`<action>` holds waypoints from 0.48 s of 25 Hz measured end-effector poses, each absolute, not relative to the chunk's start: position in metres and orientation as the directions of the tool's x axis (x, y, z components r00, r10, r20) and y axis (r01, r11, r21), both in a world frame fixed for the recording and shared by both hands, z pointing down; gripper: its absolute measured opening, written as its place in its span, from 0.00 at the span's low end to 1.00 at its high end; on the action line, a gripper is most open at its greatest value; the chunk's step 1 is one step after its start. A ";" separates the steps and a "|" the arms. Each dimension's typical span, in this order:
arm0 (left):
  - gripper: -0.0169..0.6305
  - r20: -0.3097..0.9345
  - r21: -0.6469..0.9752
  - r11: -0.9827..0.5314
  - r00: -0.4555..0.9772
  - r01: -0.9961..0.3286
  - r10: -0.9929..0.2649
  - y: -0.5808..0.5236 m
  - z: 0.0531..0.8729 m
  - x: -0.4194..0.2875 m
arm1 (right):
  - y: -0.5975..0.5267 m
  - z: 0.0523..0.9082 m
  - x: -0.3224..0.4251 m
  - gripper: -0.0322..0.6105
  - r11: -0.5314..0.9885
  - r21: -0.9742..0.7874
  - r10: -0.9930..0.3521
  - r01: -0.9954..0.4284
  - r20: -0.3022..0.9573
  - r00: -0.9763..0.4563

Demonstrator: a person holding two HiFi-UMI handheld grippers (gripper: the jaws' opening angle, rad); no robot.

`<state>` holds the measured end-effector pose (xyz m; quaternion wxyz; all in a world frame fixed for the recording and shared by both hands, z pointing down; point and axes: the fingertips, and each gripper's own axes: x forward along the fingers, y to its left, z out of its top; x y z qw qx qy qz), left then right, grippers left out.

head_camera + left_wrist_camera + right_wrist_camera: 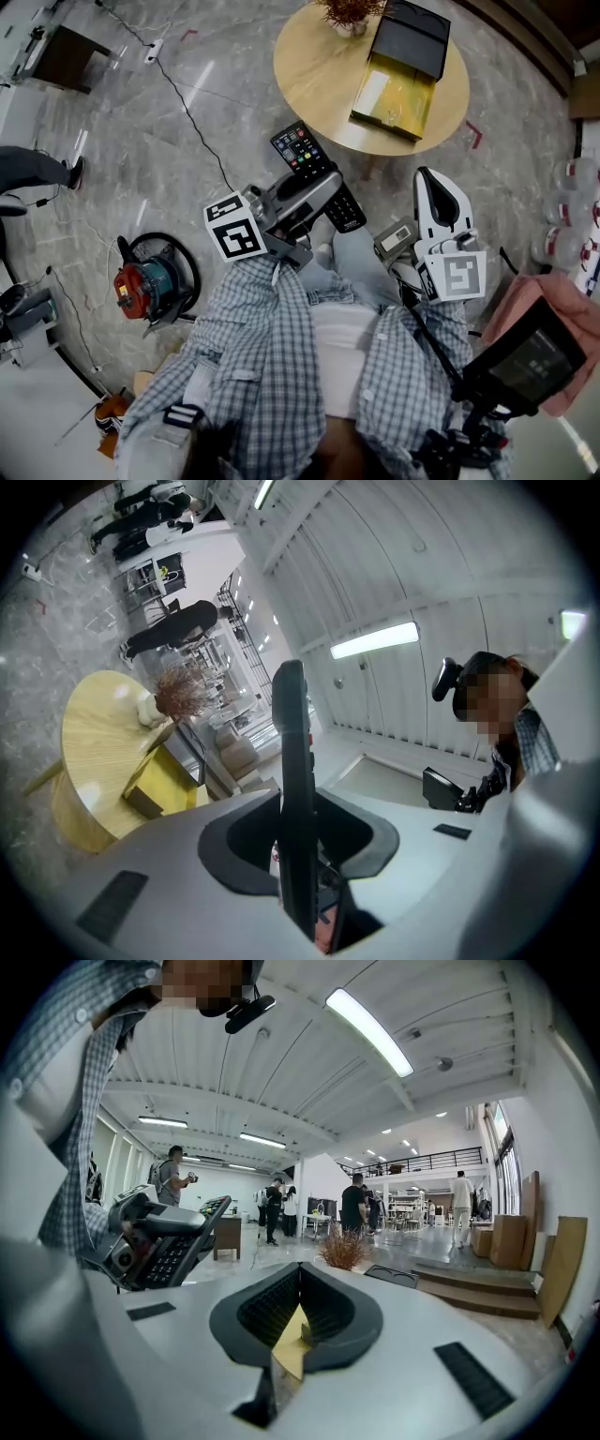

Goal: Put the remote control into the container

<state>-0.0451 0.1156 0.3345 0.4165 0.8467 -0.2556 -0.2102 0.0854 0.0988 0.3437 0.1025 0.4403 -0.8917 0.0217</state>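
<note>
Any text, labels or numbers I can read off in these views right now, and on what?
No text reads clearly.
Button legends on the remote control: too small to read.
Left marker cube, right marker cube: square patterns, no letters.
Dark screen: faint print, blurred.

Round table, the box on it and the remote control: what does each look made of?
Round table: light wood or wood-look laminate, smooth, with faint grain and a soft sheen. Box: probably card or thin board, matte black outside and yellow lined inside; the flat, sharp-edged panels suggest it. Remote control: black plastic, fairly matte, with small coloured buttons, possibly rubber.
</note>
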 end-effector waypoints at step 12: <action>0.20 -0.117 0.813 -0.501 0.760 -0.297 -0.640 0.044 0.329 -0.020 | 0.013 0.344 0.113 0.06 0.637 0.022 -0.758 -0.770 0.195 -0.622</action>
